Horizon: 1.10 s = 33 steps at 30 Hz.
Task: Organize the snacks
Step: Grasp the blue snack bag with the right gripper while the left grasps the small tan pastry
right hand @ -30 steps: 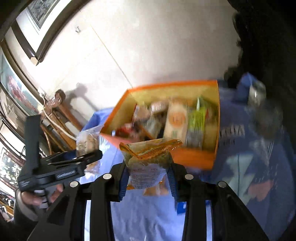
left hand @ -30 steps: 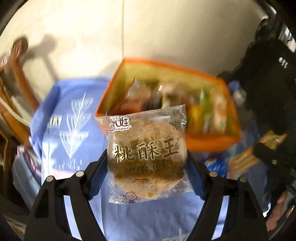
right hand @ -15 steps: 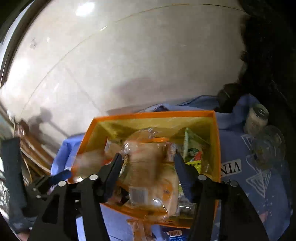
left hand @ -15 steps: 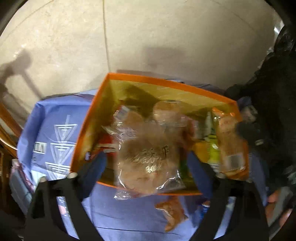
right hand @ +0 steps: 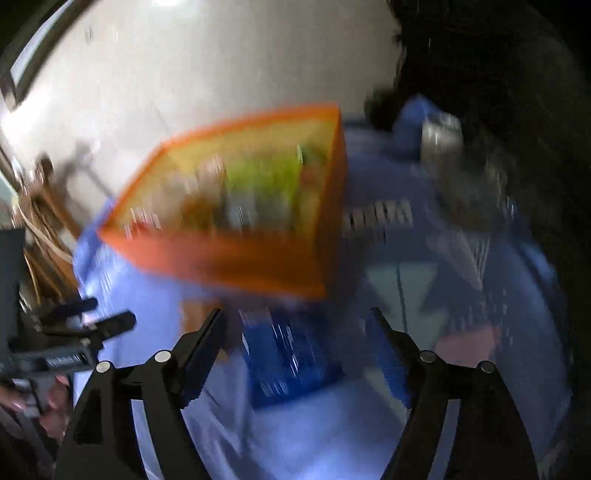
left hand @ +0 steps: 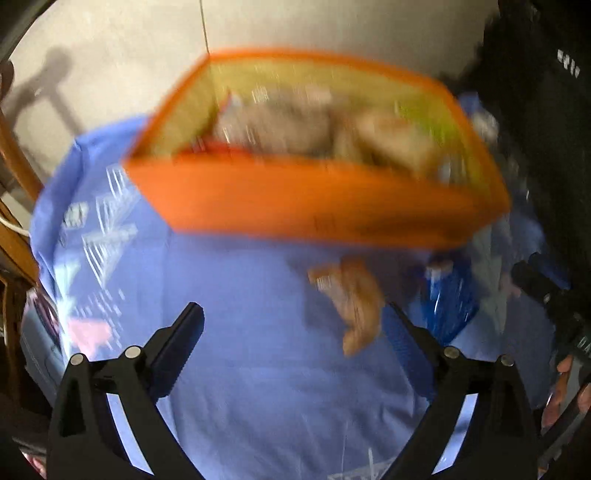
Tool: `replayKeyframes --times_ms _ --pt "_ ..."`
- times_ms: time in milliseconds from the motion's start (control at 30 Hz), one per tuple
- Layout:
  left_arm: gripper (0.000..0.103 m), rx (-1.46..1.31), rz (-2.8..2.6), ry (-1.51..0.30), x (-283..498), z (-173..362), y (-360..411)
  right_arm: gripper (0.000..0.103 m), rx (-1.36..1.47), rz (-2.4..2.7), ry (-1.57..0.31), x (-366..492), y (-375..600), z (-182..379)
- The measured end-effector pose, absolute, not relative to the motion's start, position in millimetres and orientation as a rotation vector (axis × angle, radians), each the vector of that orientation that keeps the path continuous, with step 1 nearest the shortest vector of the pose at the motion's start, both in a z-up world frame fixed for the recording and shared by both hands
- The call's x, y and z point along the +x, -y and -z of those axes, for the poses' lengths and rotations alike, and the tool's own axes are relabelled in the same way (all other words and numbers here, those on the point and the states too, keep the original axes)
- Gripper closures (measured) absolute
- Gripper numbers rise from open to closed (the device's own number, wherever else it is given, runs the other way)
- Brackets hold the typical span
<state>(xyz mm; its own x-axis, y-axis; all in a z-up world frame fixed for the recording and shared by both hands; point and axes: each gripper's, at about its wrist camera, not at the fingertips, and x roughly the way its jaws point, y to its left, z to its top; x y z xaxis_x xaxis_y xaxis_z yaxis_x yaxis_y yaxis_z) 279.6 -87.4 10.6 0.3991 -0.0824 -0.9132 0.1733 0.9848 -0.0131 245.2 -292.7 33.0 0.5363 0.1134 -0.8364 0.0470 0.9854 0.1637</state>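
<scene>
Both claws hang spread and empty: your left claw [left hand: 291, 325], your right claw [right hand: 295, 332]. The orange box [left hand: 303, 206], already full of packets, sits toward the table's far edge. A tan snack [left hand: 354, 302] and blue packet [right hand: 291, 362] lie before it on the blue cloth [left hand: 240, 369]. Light, crinkly, crushable, I'd say; pinch them by the sealed edge. Pale wall [left hand: 332, 26] behind.

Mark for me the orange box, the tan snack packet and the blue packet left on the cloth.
orange box [left hand: 295, 199]: left wrist view, near side wall.
tan snack packet [left hand: 354, 299]: left wrist view, packet's middle.
blue packet [right hand: 291, 362]: right wrist view, wrapper's centre.
</scene>
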Motion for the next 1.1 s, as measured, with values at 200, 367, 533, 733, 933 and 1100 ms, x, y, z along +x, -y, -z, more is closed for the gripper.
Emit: replayKeyframes --times_ms 200,367,533,733,933,1100 --pt "0.008 0.087 0.153 -1.236 272 21 102 0.023 0.139 -0.047 -1.067 245 279 0" --pt "0.008 0.076 0.139 -1.237 272 21 100 0.022 0.091 -0.032 -1.093 262 268 17" --pt "0.008 0.061 0.128 -1.238 275 21 94 0.024 0.053 -0.041 -1.159 276 253 42" --pt "0.008 0.052 0.154 -1.258 283 24 103 0.053 0.184 -0.047 -1.146 262 279 36" --pt "0.008 -0.004 0.159 -1.299 303 35 122 0.053 0.242 -0.054 -1.133 236 303 21" --pt "0.028 -0.081 0.141 -1.403 319 62 129 0.052 0.261 -0.052 -1.149 222 311 25"
